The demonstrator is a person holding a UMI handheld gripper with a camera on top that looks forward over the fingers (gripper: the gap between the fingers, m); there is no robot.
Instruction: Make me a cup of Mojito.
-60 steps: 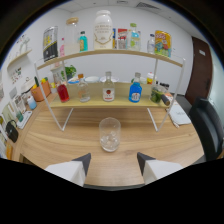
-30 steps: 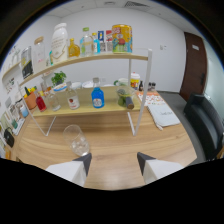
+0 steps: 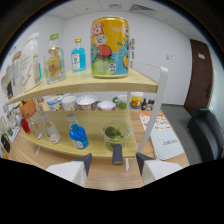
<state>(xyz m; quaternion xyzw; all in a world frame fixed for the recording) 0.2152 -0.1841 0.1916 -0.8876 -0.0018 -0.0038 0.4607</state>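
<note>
My gripper [image 3: 114, 164] is open with nothing held between its two pale fingers [image 3: 80, 166]. Just ahead of them, on the lower wooden shelf [image 3: 92, 150], stands a clear glass bowl of green leaves [image 3: 114, 134], with a dark grey cylindrical tool [image 3: 117, 155] leaning in front of it, right between the fingertips. Left of the bowl stands a blue bottle [image 3: 77, 136] and clear bottles [image 3: 49, 131]. On the upper shelf [image 3: 85, 80] a large yellow can [image 3: 110, 46] looms close, with a blue bottle [image 3: 77, 56] and clear bottles [image 3: 54, 60] to its left.
White cups and bowls [image 3: 85, 103] line the back of the lower shelf. A white shelf post [image 3: 152, 107] rises at the right end. Papers [image 3: 165, 136] lie on the table beyond it, with a dark chair [image 3: 205, 137] and a brown door [image 3: 200, 70] further right.
The view has closed in and swung right along the shelf rack. The drinking glass that stood on the table ahead of the fingers has dropped out of sight; the leaf bowl is now just ahead.
</note>
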